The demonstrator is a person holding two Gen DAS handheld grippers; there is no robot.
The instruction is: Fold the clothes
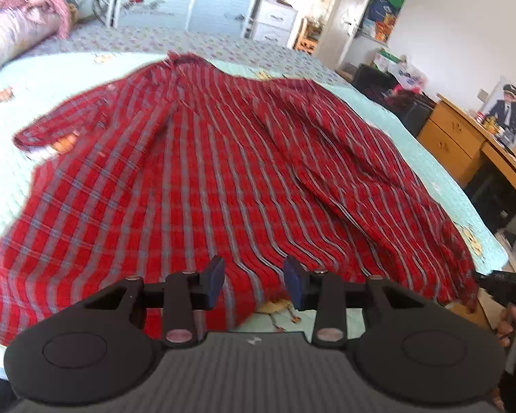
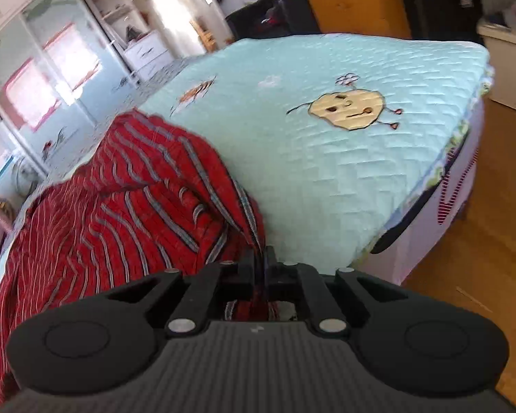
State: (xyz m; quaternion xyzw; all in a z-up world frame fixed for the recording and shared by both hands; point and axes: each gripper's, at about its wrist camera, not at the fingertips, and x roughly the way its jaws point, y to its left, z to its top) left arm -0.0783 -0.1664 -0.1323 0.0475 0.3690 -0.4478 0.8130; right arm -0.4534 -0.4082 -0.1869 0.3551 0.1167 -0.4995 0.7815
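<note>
Here one red plaid shirt (image 1: 223, 172) lies spread mid-frame on the bed (image 2: 344, 172); left gripper (image 1: 254, 280) fingers apart above its hem, right gripper (image 2: 259, 258) fingers clamped on a bunched edge, both views blurred.

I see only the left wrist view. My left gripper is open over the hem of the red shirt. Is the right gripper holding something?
Observer: Yes. The right gripper is shut on the red plaid shirt, with cloth pinched between its fingers.
Operator: Is that part lifted or flat?
Observer: Lifted; the fabric bunches up in a ridge above the blue bedspread.
Operator: What lies beyond that edge?
Observer: Bare bedspread with a yellow cartoon face, then the bed's corner and wooden floor.
</note>
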